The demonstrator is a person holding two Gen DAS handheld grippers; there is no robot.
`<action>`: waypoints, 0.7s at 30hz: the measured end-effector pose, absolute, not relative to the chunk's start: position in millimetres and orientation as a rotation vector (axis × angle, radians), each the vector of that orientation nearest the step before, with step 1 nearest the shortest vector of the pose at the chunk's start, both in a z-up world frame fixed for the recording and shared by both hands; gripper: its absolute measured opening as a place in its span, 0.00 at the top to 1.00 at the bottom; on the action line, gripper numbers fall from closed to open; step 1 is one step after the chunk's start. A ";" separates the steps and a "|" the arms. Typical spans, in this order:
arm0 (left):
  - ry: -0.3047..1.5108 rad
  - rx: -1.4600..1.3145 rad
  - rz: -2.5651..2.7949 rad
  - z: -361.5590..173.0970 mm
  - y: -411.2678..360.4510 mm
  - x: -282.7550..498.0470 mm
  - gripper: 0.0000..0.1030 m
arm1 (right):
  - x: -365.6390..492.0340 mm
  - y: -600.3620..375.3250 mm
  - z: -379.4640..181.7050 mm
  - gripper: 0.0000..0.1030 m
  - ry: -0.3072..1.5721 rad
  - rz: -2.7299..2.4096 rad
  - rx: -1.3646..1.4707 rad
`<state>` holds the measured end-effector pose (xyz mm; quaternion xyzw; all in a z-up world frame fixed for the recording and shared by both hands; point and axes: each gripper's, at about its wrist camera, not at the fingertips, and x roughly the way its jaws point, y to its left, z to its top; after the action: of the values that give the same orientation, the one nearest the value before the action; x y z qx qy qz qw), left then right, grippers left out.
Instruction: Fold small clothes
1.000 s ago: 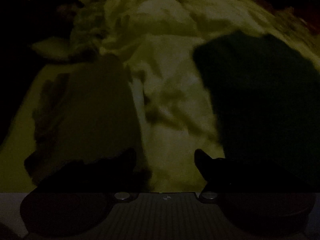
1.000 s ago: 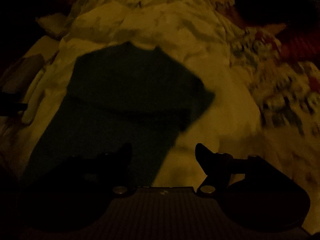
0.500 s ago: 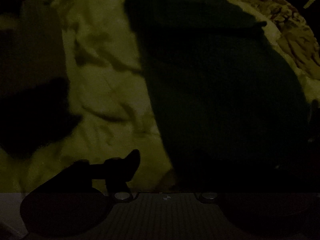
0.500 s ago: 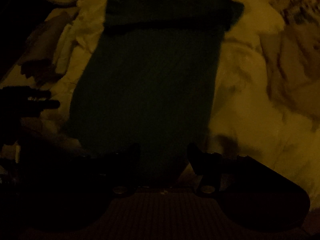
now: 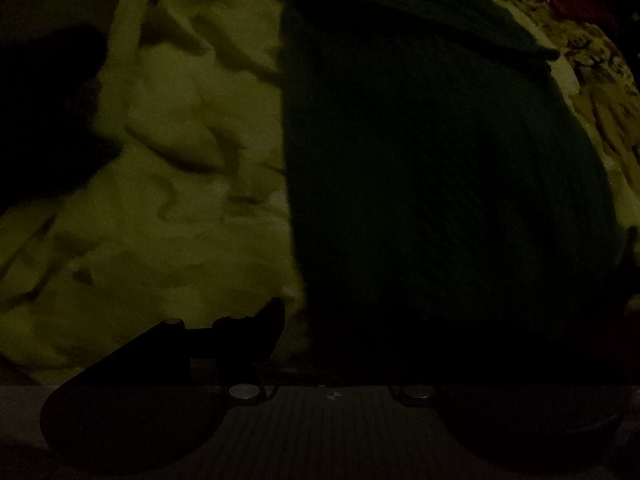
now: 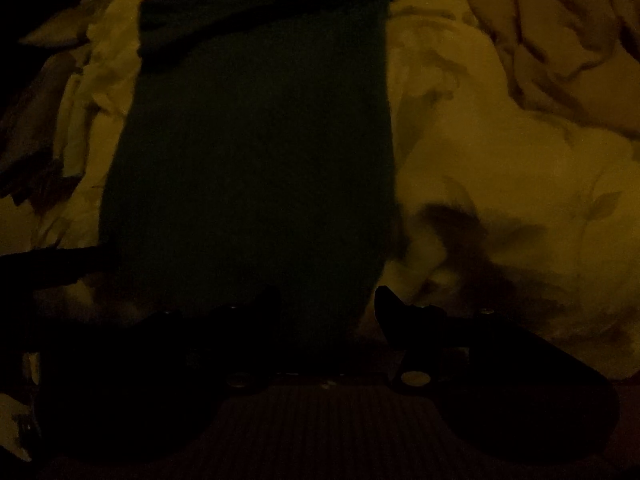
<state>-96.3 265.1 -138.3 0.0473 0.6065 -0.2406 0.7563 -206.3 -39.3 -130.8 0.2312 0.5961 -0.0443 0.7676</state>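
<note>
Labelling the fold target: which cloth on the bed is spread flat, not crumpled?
The dark green shirt: plain and laid out flat. The pale sheet under it is rumpled, and the patterned blanket lies bunched off to the side.

Both grippers point steeply down. In the right wrist view, the right gripper (image 6: pixel 326 304) sits at six o'clock of the frame, its jaws apart after narrowing in the past second; one finger tip shows at about seven o'clock, the other (image 6: pixel 386 300) at about five o'clock, with dark fabric lying between them. Whether the pads press on it is too dark to tell. Of the left gripper (image 5: pixel 340 320), only the seven o'clock finger (image 5: pixel 272 316) shows; its partner is lost in darkness.
</note>
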 end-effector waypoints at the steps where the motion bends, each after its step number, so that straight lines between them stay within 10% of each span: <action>1: 1.331 0.095 -0.530 -140.4 263.8 -97.4 0.00 | -205.7 -38.7 -133.2 0.44 1.299 -0.102 0.507; 8: 1.371 0.065 -0.518 -154.7 257.0 -100.8 0.03 | -202.4 -33.8 -140.8 0.46 1.316 -0.097 0.523; 16: 1.401 0.043 -0.486 -151.6 252.8 -100.8 0.28 | -199.8 -39.0 -138.1 0.86 1.334 -0.093 0.541; 21: 1.390 0.026 -0.495 -137.3 256.7 -96.4 0.29 | -201.4 -45.0 -124.5 0.90 1.327 -0.081 0.610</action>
<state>-96.4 256.7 -137.3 0.0120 0.6337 -0.2255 0.7399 -201.4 -45.0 -124.5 0.2783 0.6059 -0.0369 0.7444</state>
